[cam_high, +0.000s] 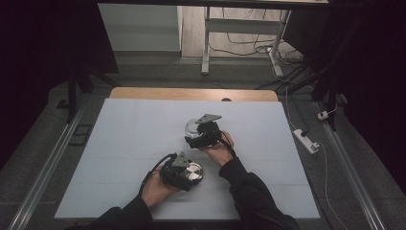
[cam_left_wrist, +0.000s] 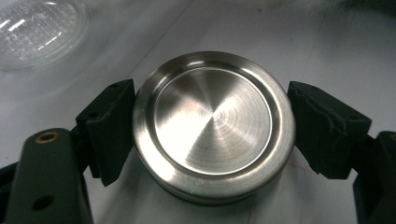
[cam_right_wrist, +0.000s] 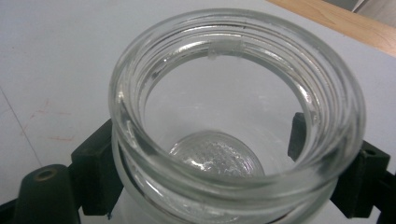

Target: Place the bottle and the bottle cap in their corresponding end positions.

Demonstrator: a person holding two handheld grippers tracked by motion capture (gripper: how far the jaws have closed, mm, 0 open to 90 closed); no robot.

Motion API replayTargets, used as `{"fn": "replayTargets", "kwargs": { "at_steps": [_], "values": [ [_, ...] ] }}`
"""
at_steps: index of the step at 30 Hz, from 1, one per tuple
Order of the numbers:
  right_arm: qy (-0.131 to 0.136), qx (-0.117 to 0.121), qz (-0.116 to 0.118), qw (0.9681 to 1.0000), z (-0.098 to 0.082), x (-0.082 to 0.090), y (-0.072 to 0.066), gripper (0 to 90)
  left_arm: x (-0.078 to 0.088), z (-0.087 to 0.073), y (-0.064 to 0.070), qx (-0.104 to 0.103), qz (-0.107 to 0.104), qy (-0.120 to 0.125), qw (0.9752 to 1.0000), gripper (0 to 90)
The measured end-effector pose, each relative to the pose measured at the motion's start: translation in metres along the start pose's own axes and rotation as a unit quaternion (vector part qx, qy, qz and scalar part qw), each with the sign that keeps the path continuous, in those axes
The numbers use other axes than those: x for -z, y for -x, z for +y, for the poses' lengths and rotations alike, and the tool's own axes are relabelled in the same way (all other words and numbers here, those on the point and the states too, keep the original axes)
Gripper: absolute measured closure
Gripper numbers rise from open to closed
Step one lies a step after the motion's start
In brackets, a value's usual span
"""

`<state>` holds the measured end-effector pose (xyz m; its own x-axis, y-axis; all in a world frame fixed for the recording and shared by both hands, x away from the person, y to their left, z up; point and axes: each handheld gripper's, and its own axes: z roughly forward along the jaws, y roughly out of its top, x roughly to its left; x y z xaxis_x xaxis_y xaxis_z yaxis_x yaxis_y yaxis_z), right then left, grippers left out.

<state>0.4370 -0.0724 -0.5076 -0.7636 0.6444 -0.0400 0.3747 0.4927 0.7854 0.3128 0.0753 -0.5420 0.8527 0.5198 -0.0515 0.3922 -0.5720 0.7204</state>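
On the white table cover (cam_high: 119, 143), the left gripper (cam_high: 184, 172) sits near the person's edge, a little left of centre. Its two black jaws are clamped against opposite sides of a round brushed-steel lid (cam_left_wrist: 214, 126), pads pressing the rim left and right. In the left gripper view the lid's shiny top faces the camera (concentric machining rings catch the light), and its lower edge looks to be on or just above the cover; I cannot tell which.

The right gripper (cam_high: 198, 132) is farther from the person and slightly to the right, near the middle of the table. Its jaws are closed on a clear glass jar (cam_right_wrist: 238, 116), gripping it below the threaded neck on both sides. The jar's mouth is open and faces the camera in the right gripper view, with a textured base visible through it.

Jar and lid are apart, the jar beyond the lid. A strip of bare wooden tabletop (cam_high: 191, 93) shows along the far edge.
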Motion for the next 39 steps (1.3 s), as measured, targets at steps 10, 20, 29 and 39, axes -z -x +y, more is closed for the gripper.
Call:
{"fn": "replayTargets", "kwargs": {
  "at_steps": [10,20,29,39],
  "values": [
    [-0.005,-0.003,0.005,1.0,0.001,0.0,0.001,11.9,0.0,0.001,-0.001,0.006,0.002,-0.013,0.9999,16.2],
    [-0.005,0.005,0.01,0.9999,0.003,0.006,-0.002,1.7,0.009,0.004,-0.002,0.019,-0.014,-0.001,0.9997,5.5],
    [-0.006,0.002,0.021,0.9998,0.002,0.012,0.0,0.0,0.019,0.003,-0.005,0.027,-0.019,0.005,0.9994,1.1],
    [0.006,-0.006,0.031,0.9995,0.004,0.026,0.001,0.0,0.035,-0.001,-0.006,0.037,-0.023,0.015,0.9989,0.1]
  ]
}}
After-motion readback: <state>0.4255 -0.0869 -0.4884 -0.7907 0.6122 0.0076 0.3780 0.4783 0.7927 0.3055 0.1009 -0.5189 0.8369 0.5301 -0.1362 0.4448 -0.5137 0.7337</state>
